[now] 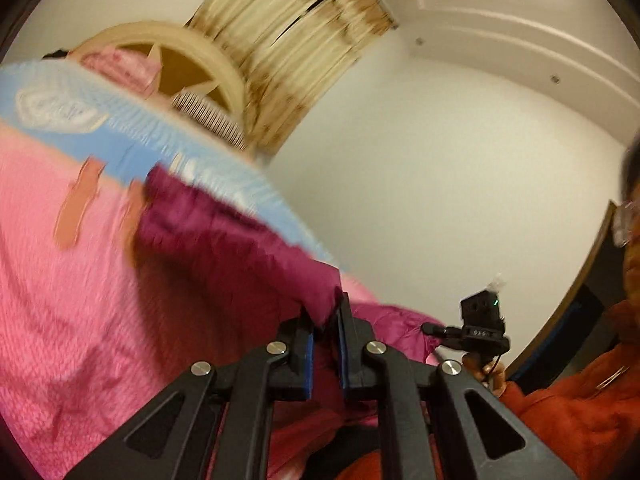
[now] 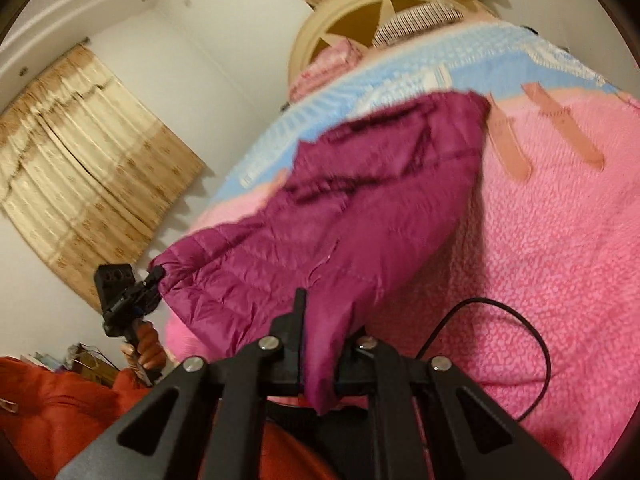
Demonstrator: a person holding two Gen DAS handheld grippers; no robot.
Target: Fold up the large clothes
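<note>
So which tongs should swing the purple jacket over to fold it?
Probably the right tongs: they pinch the purple jacket at its near edge, most of it spread ahead. The left tongs grip only a corner.

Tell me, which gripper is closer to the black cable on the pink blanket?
Right. The right gripper holds the purple jacket just beside the black cable. The left gripper grips the jacket's far corner, away from it.

A pink textured blanket (image 2: 560,240) covers the bed, with a light blue band (image 2: 500,64) toward the headboard. The cream headboard (image 1: 208,60) has a brown star-cut panel. Beige patterned curtains (image 2: 80,152) hang against white walls. A black cable (image 2: 536,344) loops over the blanket.
</note>
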